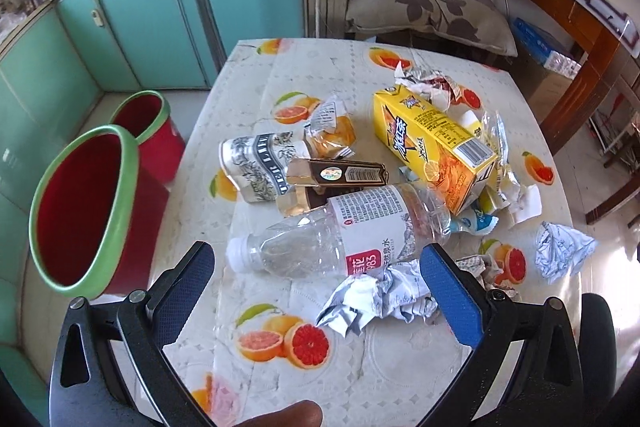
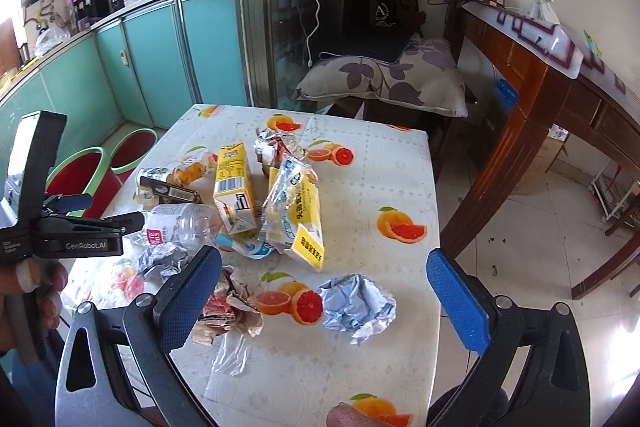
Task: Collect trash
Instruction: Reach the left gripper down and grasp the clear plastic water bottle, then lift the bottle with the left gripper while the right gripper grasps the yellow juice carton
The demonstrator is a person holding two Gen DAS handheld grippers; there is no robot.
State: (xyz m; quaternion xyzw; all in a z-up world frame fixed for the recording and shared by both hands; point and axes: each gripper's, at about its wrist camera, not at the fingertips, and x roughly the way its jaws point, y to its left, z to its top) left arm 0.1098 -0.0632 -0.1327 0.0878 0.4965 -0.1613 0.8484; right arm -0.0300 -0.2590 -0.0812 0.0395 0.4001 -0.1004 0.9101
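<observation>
Trash lies piled on a table with a fruit-print cloth (image 1: 320,359). In the left wrist view my left gripper (image 1: 316,275) is open and empty above a clear plastic bottle (image 1: 340,231) and a crumpled white paper (image 1: 376,299). A yellow drink carton (image 1: 432,143), a brown box (image 1: 340,173) and a grey printed carton (image 1: 256,163) lie beyond. In the right wrist view my right gripper (image 2: 324,279) is open and empty over a crumpled blue-white paper (image 2: 356,303) and a brown wrapper (image 2: 228,311). The left gripper (image 2: 96,215) shows at the left.
Two red bins with green rims (image 1: 84,211) (image 1: 148,123) stand on the floor left of the table. Teal cabinets (image 1: 152,7) line the left wall. A cushioned chair (image 2: 384,79) sits behind the table and a wooden desk (image 2: 560,95) stands at the right.
</observation>
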